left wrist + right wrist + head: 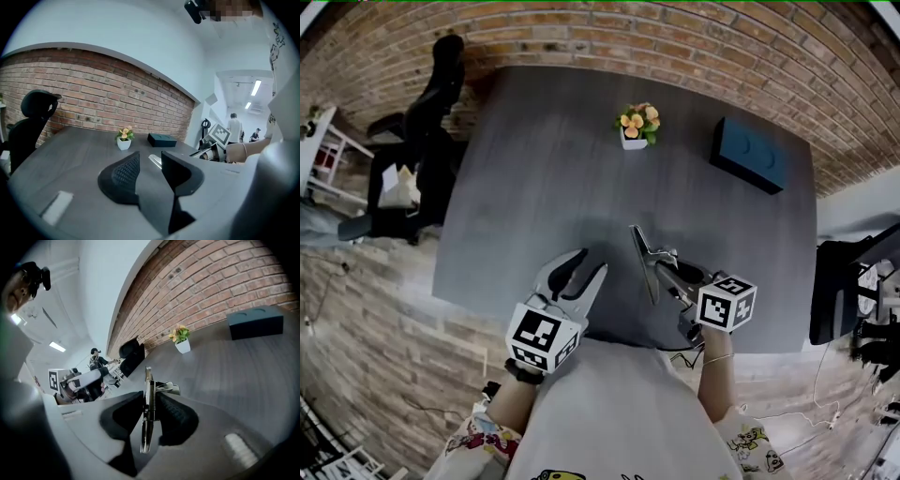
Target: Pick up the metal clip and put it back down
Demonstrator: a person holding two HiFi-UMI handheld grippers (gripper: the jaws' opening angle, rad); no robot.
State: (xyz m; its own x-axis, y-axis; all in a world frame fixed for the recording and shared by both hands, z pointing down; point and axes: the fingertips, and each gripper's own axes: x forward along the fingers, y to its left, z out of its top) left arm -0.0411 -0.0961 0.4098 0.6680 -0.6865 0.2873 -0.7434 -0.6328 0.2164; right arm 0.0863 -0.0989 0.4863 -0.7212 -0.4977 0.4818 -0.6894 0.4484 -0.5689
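Closest under the head view are the person's sleeves (pixel 483 441), printed with cartoon figures too small to read. Just past them ride two marker blocks, the left cube (pixel 544 337) and the right cube (pixel 727 302), each faced with black-and-white square patterns.

The right claw (pixel 664 272) is pinching the metal clip (pixel 644 265). In the right gripper view its ribbed pads press on both sides of the clip (pixel 148 404). The clip stands on edge between them, its spring coil showing and a bent steel tab sticking out to the right. It is held up off the tabletop (pixel 544 169), over the front part, with its long steel body pointing away from the person.

The left claw (pixel 589 264) hovers just left of the clip and apart from it. In the left gripper view its pads (pixel 125 171) are spread with nothing gripped between them.

Farther back on the dark grey tabletop stands a small white flower pot (pixel 635 131) with yellow and orange blooms. Well to its right lies a dark blue box (pixel 750 155) with two round marks on its top; whether they are a brand I cannot tell. A brick wall (pixel 675 37) runs behind, and a black office chair (pixel 431 122) stands at the tabletop's left side.
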